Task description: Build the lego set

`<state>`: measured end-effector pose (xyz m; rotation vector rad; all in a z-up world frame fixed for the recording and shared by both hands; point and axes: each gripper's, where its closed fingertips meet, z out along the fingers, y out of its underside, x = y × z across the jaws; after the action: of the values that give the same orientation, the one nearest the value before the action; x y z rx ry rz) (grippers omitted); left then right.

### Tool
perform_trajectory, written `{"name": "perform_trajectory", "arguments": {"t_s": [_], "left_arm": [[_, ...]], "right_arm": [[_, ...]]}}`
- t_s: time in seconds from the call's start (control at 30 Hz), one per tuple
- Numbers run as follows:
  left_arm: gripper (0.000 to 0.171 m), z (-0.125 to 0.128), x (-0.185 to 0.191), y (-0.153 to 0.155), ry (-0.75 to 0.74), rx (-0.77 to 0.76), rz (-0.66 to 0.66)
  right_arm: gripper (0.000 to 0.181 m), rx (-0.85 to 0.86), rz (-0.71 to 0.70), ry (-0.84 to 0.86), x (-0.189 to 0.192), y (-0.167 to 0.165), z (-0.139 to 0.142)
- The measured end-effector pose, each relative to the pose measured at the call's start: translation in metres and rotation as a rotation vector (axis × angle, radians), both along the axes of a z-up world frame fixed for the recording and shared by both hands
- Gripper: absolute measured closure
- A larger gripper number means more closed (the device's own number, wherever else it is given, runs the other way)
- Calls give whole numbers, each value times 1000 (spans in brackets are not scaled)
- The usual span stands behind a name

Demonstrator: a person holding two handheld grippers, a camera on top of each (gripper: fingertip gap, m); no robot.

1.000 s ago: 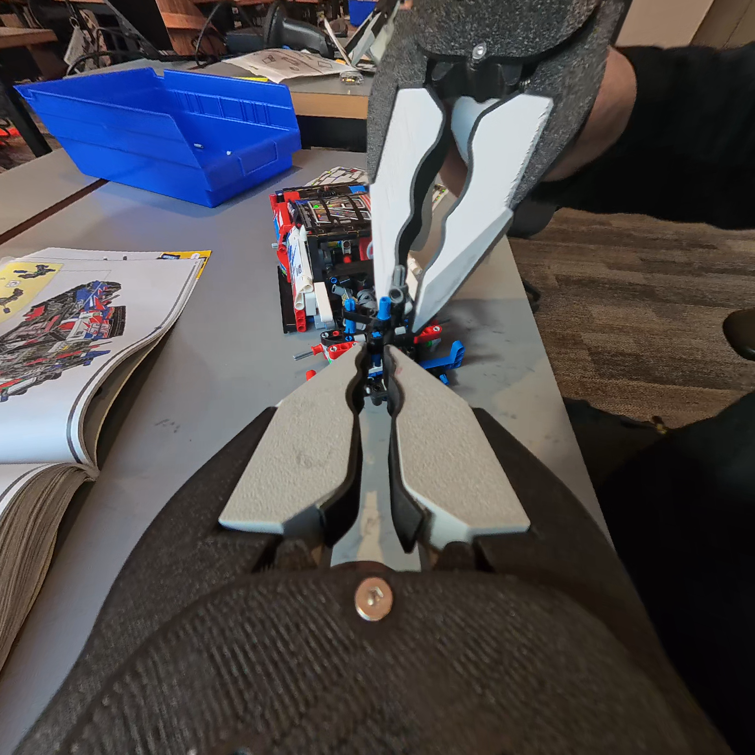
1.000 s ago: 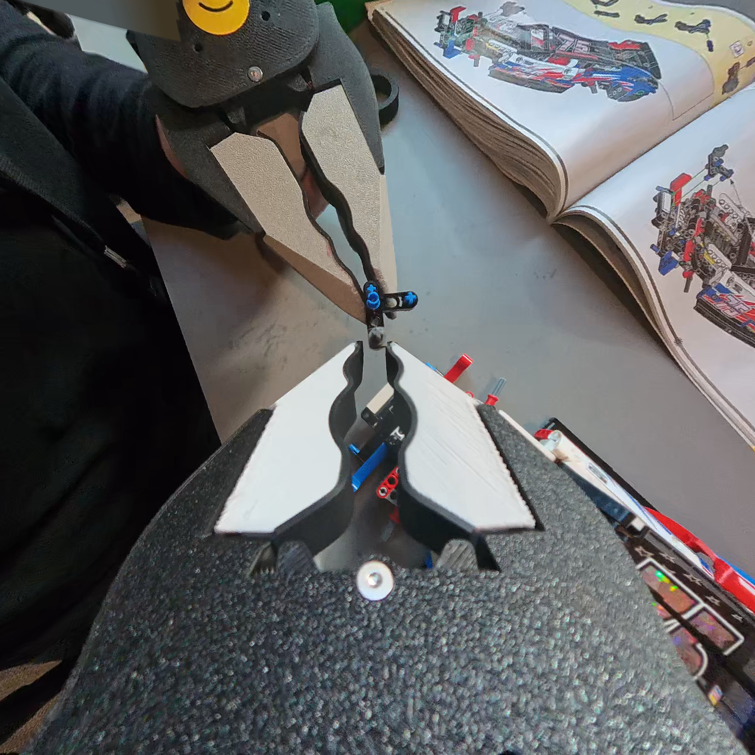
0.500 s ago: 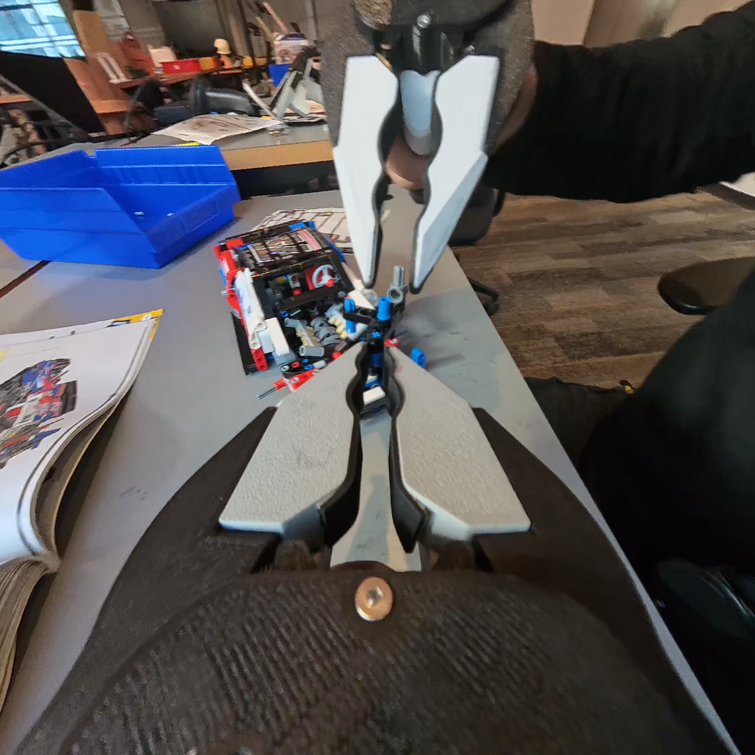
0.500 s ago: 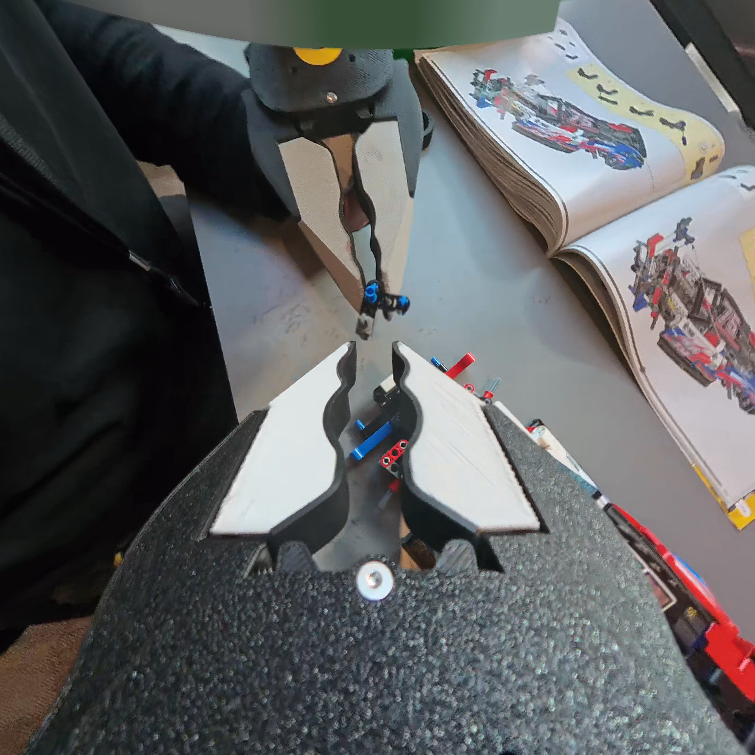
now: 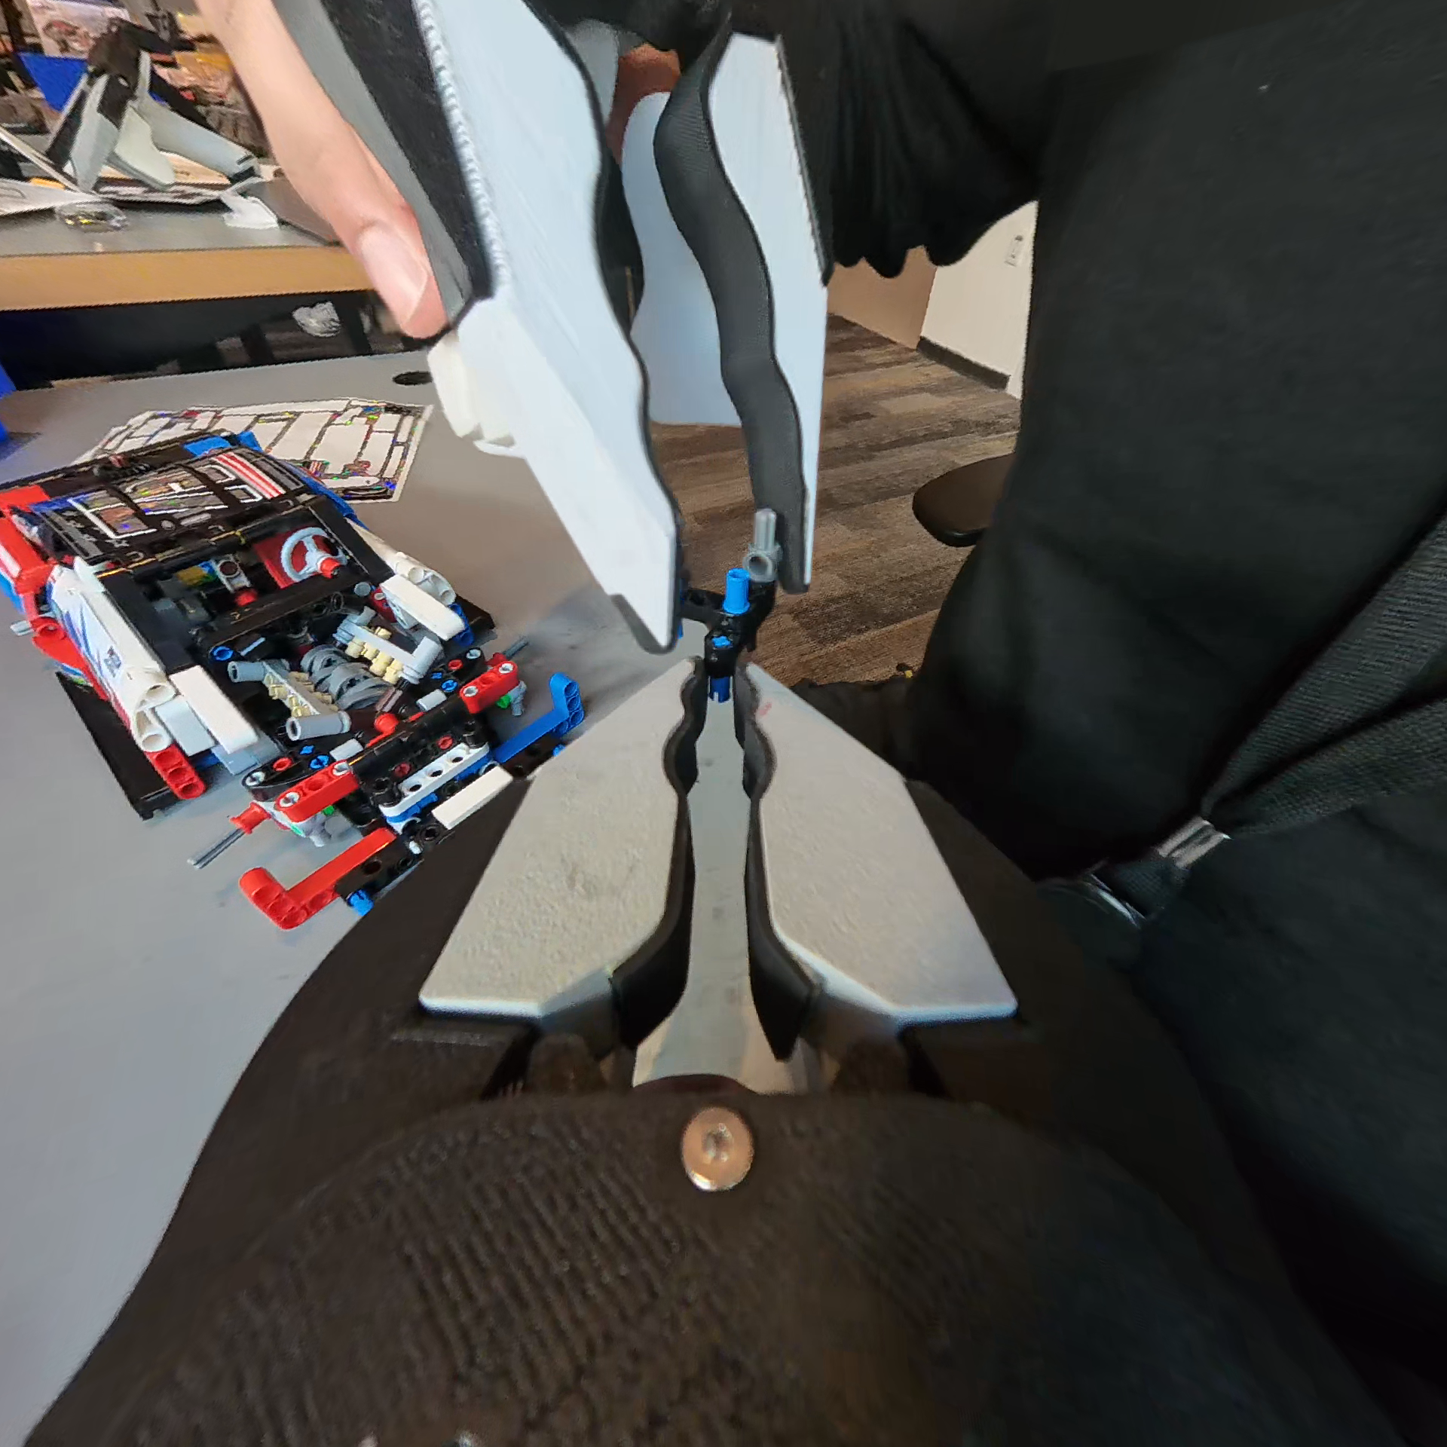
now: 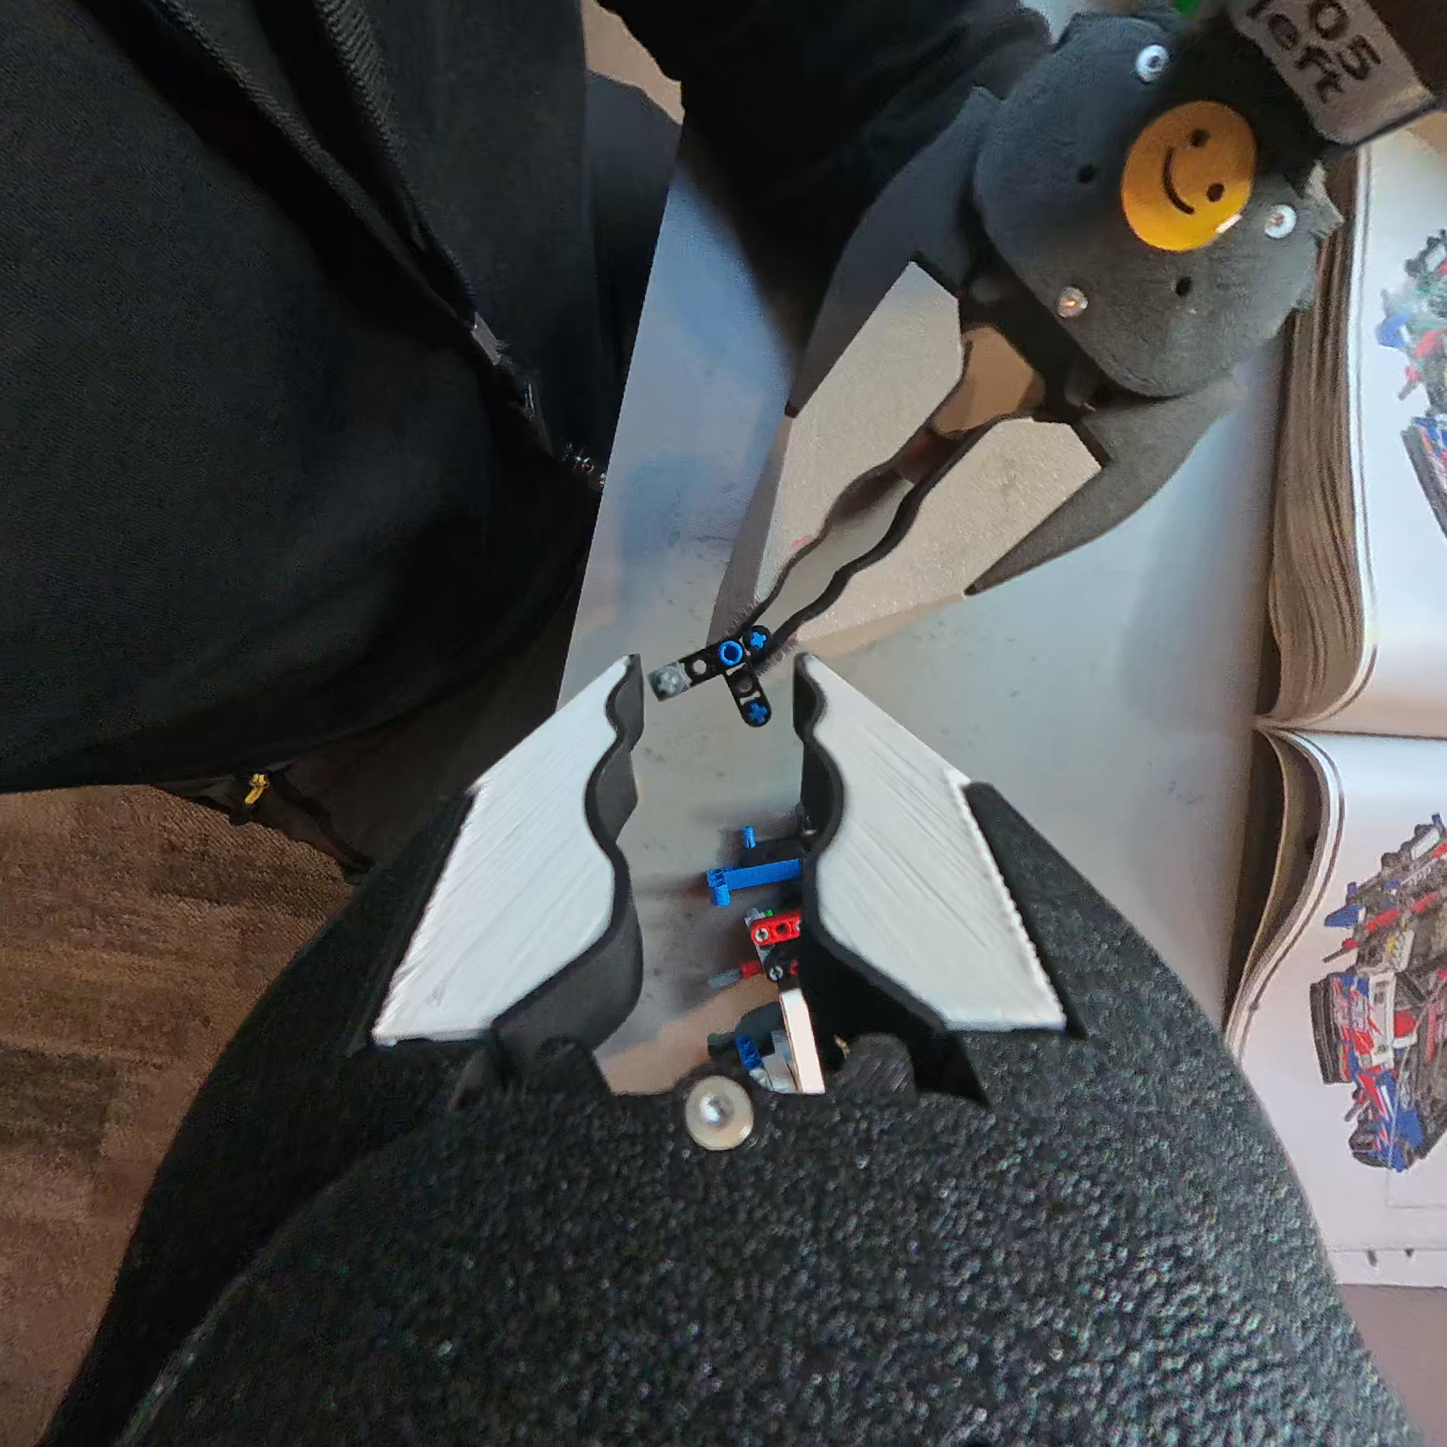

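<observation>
My left gripper (image 5: 716,677) is shut on a small black T-shaped Technic piece (image 5: 728,626) with blue pins and a grey connector (image 5: 763,548) at one end. It holds the piece in the air by the table's edge. My right gripper (image 5: 728,607) comes in from above, open, with one finger on each side of the piece. In the right wrist view the piece (image 6: 728,673) sits between my right gripper's (image 6: 720,677) tips, with the grey end next to one tip, and the left gripper (image 6: 763,638) reaches in from the upper right. The partly built red, white and blue car (image 5: 258,626) stands on the grey table (image 5: 117,1018).
A sticker sheet (image 5: 313,438) lies behind the car. The open instruction book (image 6: 1394,861) lies on the table. Loose blue (image 6: 752,873) and red (image 6: 775,932) parts lie below my right gripper. The person's black clothing (image 5: 1174,548) is close by. A second table (image 5: 156,266) stands behind. Only a small space, under 4 cm, lies between the two pairs of fingers.
Both grippers moved from above the car toward the person at the table's edge. The right gripper opened wider and closed in around the piece. The left stayed shut on the piece.
</observation>
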<state>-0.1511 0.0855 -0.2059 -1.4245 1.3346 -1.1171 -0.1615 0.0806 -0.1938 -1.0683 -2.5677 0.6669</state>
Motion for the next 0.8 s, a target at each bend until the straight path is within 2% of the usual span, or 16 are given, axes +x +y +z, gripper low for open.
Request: {"name": "perform_trajectory", "arguments": {"t_s": [0.17, 0.37, 0.43, 0.5, 0.63, 0.8], "left_arm": [[168, 5, -1, 0, -33, -36, -12], [168, 2, -1, 13, -29, -72, 61], [162, -1, -1, 20, -14, -80, 100], [151, -5, -2, 27, 9, -96, 137], [151, -18, -4, 40, 84, -96, 225], [151, -23, -3, 43, 118, -83, 247]], "right_arm": [[153, 34, 6, 4, -1, -2, 1], [154, 22, -96, 34, 1, 10, -3], [154, 15, -135, 35, 5, 15, -5], [154, 26, -182, 44, 12, 26, -8], [154, -9, -314, 56, 28, 55, -19], [154, 25, -337, 57, 40, 68, -41]]}}
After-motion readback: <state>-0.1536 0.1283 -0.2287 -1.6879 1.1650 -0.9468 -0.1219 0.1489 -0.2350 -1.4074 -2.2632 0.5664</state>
